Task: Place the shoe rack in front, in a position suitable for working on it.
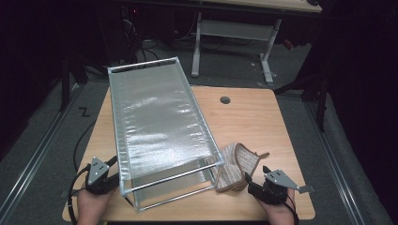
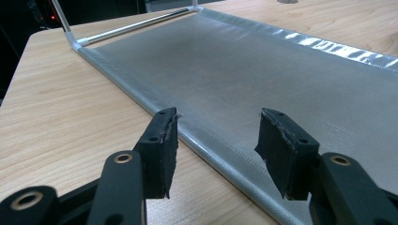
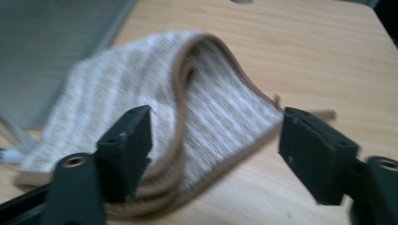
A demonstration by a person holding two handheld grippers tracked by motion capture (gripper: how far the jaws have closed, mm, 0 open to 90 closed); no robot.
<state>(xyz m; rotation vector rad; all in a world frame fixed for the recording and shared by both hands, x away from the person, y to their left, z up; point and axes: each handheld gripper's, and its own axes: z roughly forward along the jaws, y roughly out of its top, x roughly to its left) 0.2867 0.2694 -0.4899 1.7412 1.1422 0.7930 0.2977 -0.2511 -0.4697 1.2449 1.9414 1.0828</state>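
Wood table [image 1: 253, 117] holds a silver rack [image 1: 155, 117] with a folded cloth [image 1: 237, 165] leaning beside it. Left gripper [image 2: 216, 140] and right gripper [image 3: 216, 150] both wait, jaws spread, ready to grab.

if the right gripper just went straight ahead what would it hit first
Most likely the folded striped cloth: it lies right in front of the open right gripper, between its jaws, on the table. How near is unclear.

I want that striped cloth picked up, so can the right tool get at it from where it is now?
Probably yes. The right tool is open, right in front of the striped cloth, with nothing between them.
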